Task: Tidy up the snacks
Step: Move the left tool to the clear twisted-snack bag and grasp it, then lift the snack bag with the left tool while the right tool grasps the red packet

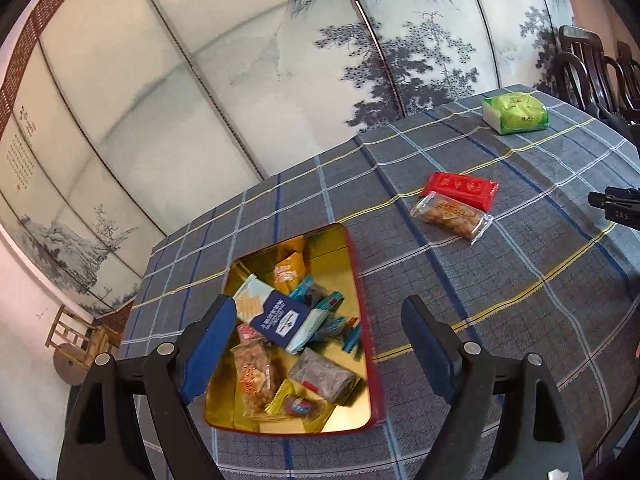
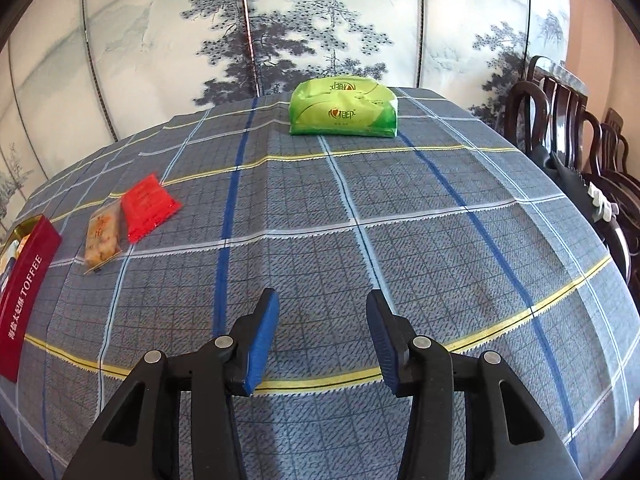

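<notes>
A painted folding screen of pale panels with ink-wash pines (image 2: 328, 40) stands behind the table (image 2: 360, 240), which is draped in a grey-blue woven plaid cloth crossed by blue, white and yellow lines. Dark carved wooden chairs (image 2: 560, 120) line its right side.

A shallow rectangular tin with a dark red outside and shiny gold inside (image 1: 360, 280) sits on the cloth near its left end; the right wrist view shows "TOFFEE" printed on its red wall. It holds a loose heap of crinkly wrapped snacks: a navy-and-white flat packet (image 1: 276, 314), an orange pouch (image 1: 288, 268), teal wrappers, a grey foil block (image 1: 322, 374) and a clear bag of brown brittle (image 1: 254, 376).

A soft green plastic tissue pack (image 2: 344, 108), pillow-shaped, rests at the far edge. Between it and the tin, two snack bars lie touching side by side: a glossy red wrapped bar (image 1: 460, 188) and a clear-wrapped golden nut bar (image 1: 450, 216).

The left gripper (image 1: 316, 344), black with blue padded fingers, hangs above the tin with its jaws spread wide and nothing between them. The right gripper (image 2: 322, 332) hovers over bare cloth, jaws parted and empty.
</notes>
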{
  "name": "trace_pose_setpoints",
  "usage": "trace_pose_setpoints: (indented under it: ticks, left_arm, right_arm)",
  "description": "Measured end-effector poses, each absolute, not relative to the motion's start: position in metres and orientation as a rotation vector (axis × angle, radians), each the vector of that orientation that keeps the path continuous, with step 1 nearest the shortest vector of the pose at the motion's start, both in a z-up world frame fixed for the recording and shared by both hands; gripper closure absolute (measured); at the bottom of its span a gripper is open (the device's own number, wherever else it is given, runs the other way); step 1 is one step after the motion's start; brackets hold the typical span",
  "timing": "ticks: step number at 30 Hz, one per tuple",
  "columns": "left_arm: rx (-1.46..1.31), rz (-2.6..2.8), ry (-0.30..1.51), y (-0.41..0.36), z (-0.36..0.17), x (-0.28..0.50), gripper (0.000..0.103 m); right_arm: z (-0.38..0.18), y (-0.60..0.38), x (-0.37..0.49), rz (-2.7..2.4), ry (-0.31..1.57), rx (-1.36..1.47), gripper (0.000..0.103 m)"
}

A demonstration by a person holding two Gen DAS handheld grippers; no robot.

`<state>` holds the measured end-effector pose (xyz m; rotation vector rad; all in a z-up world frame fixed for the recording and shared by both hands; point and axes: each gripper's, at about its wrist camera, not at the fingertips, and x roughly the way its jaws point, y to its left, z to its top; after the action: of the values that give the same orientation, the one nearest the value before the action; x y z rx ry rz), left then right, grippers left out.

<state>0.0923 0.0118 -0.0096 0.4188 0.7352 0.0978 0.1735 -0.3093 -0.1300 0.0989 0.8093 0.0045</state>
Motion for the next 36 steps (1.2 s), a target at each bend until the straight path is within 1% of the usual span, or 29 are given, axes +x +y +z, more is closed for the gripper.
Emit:
trace_pose_setpoints:
  ticks: [2,8,11,14,15,19,23,27,28,29,30,31,36]
  left_arm:
    - [0.378,0.029,0.783,0.001,-0.011,0.109,0.020]
    - [0.073,-0.162,1.062,-0.017,-0.030,0.197,0.021]
    - [0.031,-0.148,1.141,-0.028,-0.050,0.240,0.021]
    - [-0.001,-0.131,1.232,-0.034,-0.074,0.273,0.030]
    - [-0.008,-0.126,1.252,-0.036,-0.080,0.283,0.031]
    - [-0.036,-0.120,1.314,-0.046,-0.098,0.306,0.031]
    - [0.021,-0.113,1.333,-0.062,-0.110,0.319,0.031]
    - [-0.040,-0.095,1.351,-0.061,-0.124,0.326,0.033]
    - [-0.044,-0.086,1.330,-0.061,-0.123,0.325,0.037]
    - [-0.040,-0.071,1.319,-0.061,-0.122,0.324,0.039]
    - [-0.028,-0.060,1.302,-0.061,-0.121,0.320,0.052]
    - [-0.014,-0.057,1.287,-0.061,-0.120,0.317,0.070]
    - [-0.085,-0.119,1.243,-0.046,-0.114,0.280,0.071]
  right_arm:
    - [-0.132,-0.317,0.177,0.017,0.816,0.149,0.056]
    - [-0.133,-0.323,0.178,0.069,0.798,0.219,0.056]
    - [-0.133,-0.324,0.175,0.105,0.783,0.233,0.056]
    - [-0.133,-0.327,0.174,0.127,0.770,0.255,0.056]
    - [-0.132,-0.327,0.172,0.133,0.760,0.260,0.056]
    - [-0.130,-0.329,0.169,0.155,0.737,0.275,0.056]
    - [-0.130,-0.330,0.169,0.169,0.736,0.283,0.056]
    - [-0.129,-0.331,0.169,0.172,0.733,0.287,0.056]
    - [-0.129,-0.331,0.169,0.173,0.733,0.288,0.056]
    - [-0.129,-0.331,0.169,0.172,0.735,0.288,0.056]
    - [-0.129,-0.331,0.169,0.170,0.736,0.288,0.056]
    - [-0.129,-0.331,0.169,0.168,0.737,0.289,0.056]
    - [-0.129,-0.334,0.169,0.155,0.739,0.303,0.056]
